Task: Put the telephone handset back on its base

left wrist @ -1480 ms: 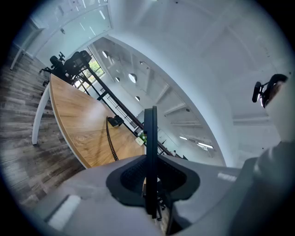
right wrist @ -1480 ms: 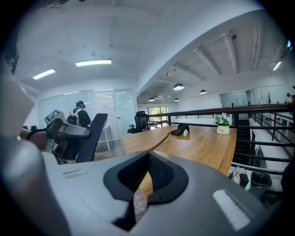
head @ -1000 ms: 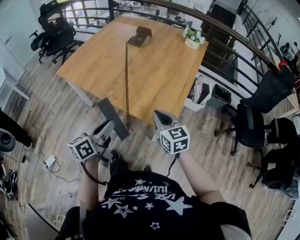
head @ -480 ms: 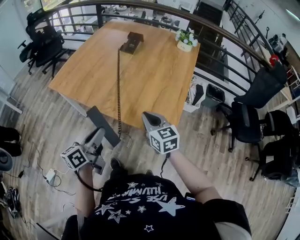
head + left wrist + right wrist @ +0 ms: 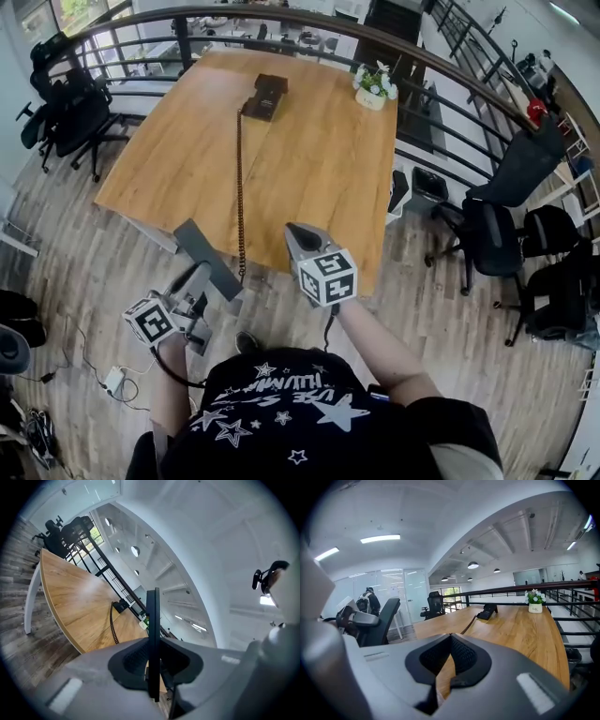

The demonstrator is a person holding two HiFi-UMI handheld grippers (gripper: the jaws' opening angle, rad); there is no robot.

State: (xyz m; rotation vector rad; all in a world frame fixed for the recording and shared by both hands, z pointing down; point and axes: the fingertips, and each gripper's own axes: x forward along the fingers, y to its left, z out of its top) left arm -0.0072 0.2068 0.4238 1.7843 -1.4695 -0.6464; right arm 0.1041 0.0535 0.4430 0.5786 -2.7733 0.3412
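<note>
While clamped on the dark telephone handset [image 5: 192, 241] with the left gripper [image 5: 200, 277], stands just short of the near edge of the wooden table [image 5: 319, 178], handset off the table and well apart from the telephone base [image 5: 264, 96] at the far end. Links the two by a coiled cord [image 5: 240, 178] stretched straight along the tabletop. Holds the right gripper [image 5: 300, 234] beside it, jaw tips pressed together on nothing.

Finds one container on the table: a white pot [image 5: 372, 97] near the far right corner, filled with small white flowers [image 5: 375, 75] and green leaves, apart from the base. Shows a dark mark of writing on the pot's front in the right gripper view, too small to read. Carries white stars and a line of white lettering on the black shirt [image 5: 300, 412] in the head view, upside down and not legible in full.

Shows the handset only as a thin upright edge pinched between the pads in the left gripper view, yet as a long flat slab in the head view. Reveals solely in the right gripper view a person with a backpack [image 5: 369, 601] beyond the table's left side, near glass walls.
</note>
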